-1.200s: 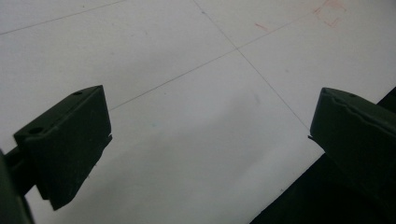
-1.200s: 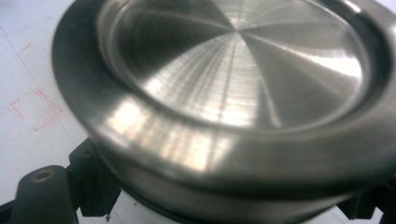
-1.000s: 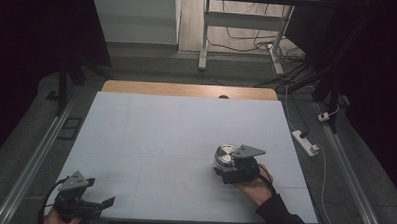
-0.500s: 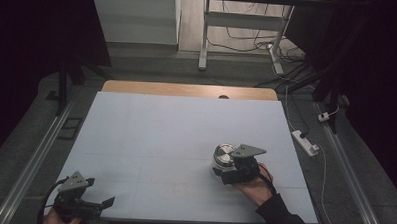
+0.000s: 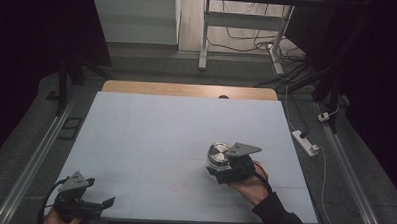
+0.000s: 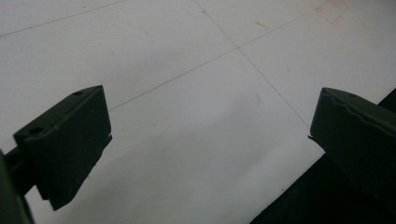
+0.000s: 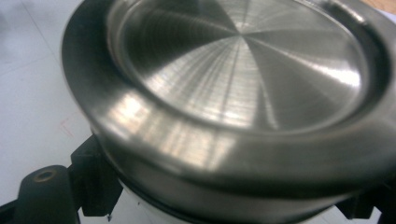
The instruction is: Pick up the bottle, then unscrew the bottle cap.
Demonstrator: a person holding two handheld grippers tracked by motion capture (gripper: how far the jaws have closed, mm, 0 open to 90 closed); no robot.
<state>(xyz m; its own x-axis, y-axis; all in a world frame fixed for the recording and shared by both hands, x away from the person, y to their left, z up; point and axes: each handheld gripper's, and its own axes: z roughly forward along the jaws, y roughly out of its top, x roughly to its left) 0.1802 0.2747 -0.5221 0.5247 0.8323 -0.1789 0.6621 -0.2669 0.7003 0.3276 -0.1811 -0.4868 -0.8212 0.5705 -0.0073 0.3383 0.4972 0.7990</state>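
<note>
So we've got the big white table (image 5: 150, 140) first, and sitting right of centre on it, toward our side, is a small round jar with a shiny metal lid (image 5: 218, 152). The body under the lid looks pale, maybe glass or plastic, hard to tell. Our right gripper (image 5: 224, 169) is up against it, and in the right gripper view the jaws sit on either side of the body just below the lid (image 7: 243, 88), so it looks clamped on the jar. Our guess is it's rigid and fairly light, but that brushed metal is slick, so gripping the body under the lid rim seems smarter than pinching the lid itself. If it's glass, no slamming it down. Left gripper (image 5: 85, 204) sits at the near left corner, jaws wide apart, holding nothing.
</note>
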